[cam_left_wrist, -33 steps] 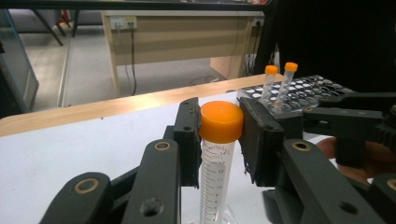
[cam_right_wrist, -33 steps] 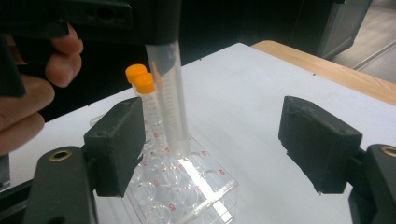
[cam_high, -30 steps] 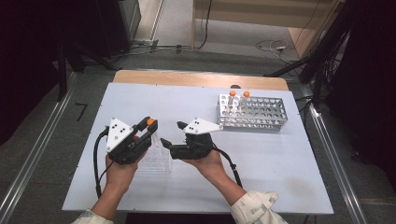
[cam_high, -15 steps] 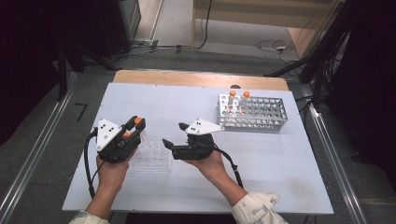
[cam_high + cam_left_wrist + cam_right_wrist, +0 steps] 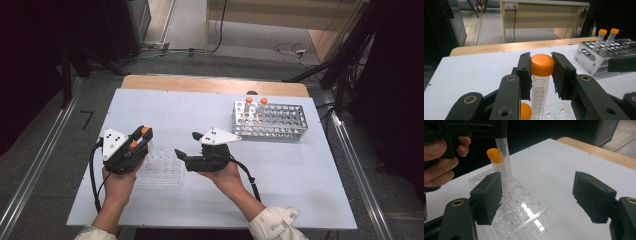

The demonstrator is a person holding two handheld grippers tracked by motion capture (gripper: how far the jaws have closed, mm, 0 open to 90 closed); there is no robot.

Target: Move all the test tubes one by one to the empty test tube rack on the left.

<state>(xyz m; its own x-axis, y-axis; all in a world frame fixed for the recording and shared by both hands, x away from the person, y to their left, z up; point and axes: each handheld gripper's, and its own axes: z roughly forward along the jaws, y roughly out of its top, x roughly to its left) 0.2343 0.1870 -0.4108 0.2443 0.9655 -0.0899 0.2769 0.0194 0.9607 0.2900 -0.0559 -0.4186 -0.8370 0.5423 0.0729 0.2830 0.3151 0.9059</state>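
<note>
My left gripper (image 5: 541,72) is shut on a clear graduated tube just under its orange cap (image 5: 542,65). In the high view that gripper (image 5: 139,141) holds the tube upright over the left end of a clear plastic rack (image 5: 162,172). From the right gripper view, the held tube (image 5: 503,157) reaches down to the rack's far row, beside a second orange-capped tube (image 5: 493,157) standing in the rack (image 5: 524,212). My right gripper (image 5: 540,195) is open, its jaws wide apart on either side of the rack's near end. It lies right of the rack in the high view (image 5: 187,145).
A metal rack (image 5: 272,122) stands at the back right with two orange-capped tubes (image 5: 255,104) in its left end, also seen in the left gripper view (image 5: 607,37). The white tabletop (image 5: 310,175) has a wooden strip along its far edge.
My left gripper has carried the tube leftward and slightly down, to the left end of the clear rack. The right gripper has stayed where it was.
</note>
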